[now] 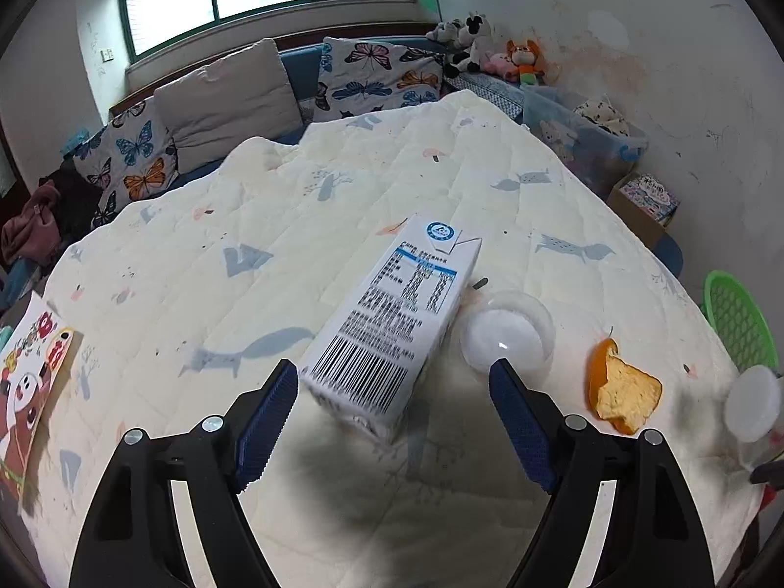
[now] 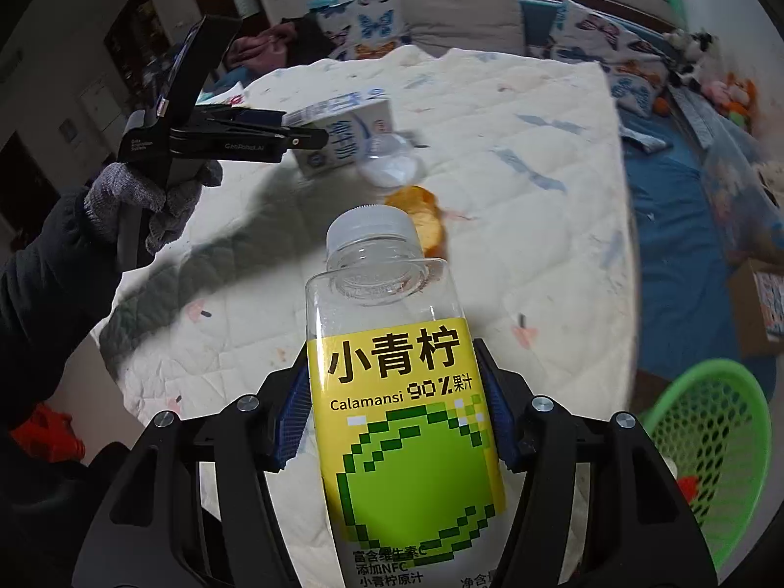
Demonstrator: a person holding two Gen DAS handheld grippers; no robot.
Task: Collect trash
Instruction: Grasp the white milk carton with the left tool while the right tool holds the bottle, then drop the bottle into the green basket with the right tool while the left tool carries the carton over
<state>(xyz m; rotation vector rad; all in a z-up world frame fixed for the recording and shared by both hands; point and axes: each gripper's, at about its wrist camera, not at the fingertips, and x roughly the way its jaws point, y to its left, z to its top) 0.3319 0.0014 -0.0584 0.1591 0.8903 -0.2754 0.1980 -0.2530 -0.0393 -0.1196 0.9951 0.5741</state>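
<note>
**Bottle in my right gripper, carton in front of my left**

Nearest to my right camera is the clear plastic bottle (image 2: 402, 392) with its yellow and green label and white cap. My right gripper (image 2: 397, 416) is clamped on it, one blue pad pressed to each side of the label, the cap pointing away from me over the quilt (image 2: 539, 255). Low on the right, off the quilt's edge, sits the green mesh basket (image 2: 710, 460), with something red just visible inside.

My left gripper (image 1: 394, 421) stands wide, its blue pads apart and gripping nothing. The white milk carton (image 1: 387, 323) lies on its side on the quilt just beyond the fingertips, barcode end towards me; its near end reaches close to the left pad, though I cannot tell whether they touch. Just right of the carton, touching or nearly so, is a clear plastic cup (image 1: 509, 338) lying on the quilt. Farther right, apart from the cup, lies a piece of orange peel (image 1: 622, 392), pith side up. The bottle's white cap shows at the far right edge of this view, with the basket beyond it.

From the right camera I see my gloved left hand (image 2: 142, 201) holding the left gripper above the quilt, its fingers aimed at the carton. At the far end of the quilt are butterfly cushions (image 1: 132, 157) and soft toys (image 1: 490, 49).
</note>
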